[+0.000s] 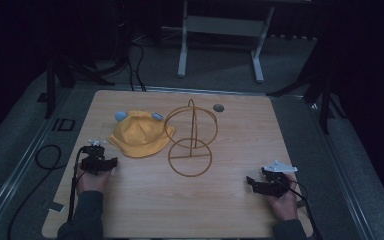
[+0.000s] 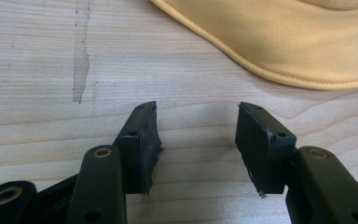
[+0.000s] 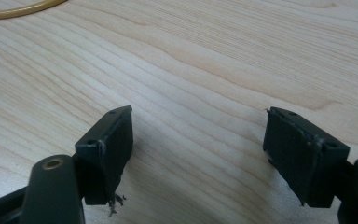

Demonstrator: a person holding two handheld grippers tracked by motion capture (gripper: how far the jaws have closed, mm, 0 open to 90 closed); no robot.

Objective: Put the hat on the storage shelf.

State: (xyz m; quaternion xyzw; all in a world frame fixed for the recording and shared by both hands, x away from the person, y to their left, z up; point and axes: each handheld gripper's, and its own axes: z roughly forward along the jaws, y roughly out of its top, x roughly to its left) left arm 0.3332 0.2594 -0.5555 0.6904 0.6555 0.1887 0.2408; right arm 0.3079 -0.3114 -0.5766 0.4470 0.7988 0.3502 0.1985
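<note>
Up close, the left gripper [image 2: 196,140] has its jaws parted over bare table [image 2: 37,42], nothing between them; the yellow hat [image 2: 279,37] lies just beyond its tips, apart from them. Right of the hat, touching its brim, stands a wire stand [image 1: 190,139]. Well right of the hat, the right gripper [image 3: 198,149] rests with jaws released and empty.

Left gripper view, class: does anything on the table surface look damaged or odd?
Yes. A long pale streak runs down the wooden table, like a scrape or dried residue, left of the yellow hat. The pads look frayed along their edges.
</note>
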